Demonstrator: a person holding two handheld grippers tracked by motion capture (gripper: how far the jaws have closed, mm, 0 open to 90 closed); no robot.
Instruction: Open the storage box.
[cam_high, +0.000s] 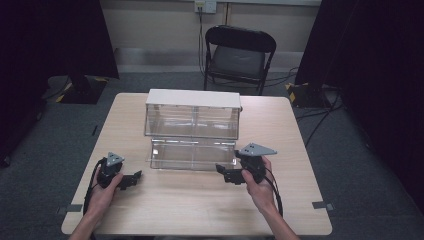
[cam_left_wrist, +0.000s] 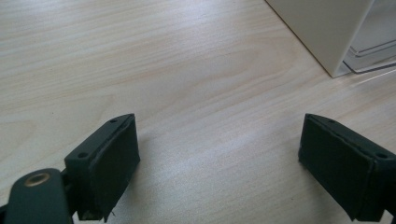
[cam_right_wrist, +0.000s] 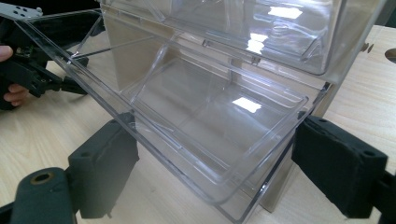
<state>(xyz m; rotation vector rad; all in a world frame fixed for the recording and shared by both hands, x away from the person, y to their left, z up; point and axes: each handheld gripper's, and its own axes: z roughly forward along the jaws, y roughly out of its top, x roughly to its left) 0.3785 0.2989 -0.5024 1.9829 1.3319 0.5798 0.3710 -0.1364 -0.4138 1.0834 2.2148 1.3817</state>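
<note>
1. Your right gripper (cam_high: 227, 175) is nearer – jaws spread, straddling the open lower drawer (cam_right_wrist: 205, 116) of the clear drawer unit (cam_high: 192, 112).
2. The drawer's long axis runs left–right, pulled toward you.
3. Your left gripper (cam_high: 131, 180) is spread too, empty, well left of it

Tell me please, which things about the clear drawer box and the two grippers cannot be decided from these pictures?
- Contents of the pulled-out lower drawer: glare on the clear plastic in the right gripper view; too small in the high view.
- Upper drawer: cut off by the top edge in the right gripper view.
- Box: only a corner, cut off by the frame edge in the left gripper view.
- Right gripper touching the drawer or not: unclear in the high view.
</note>
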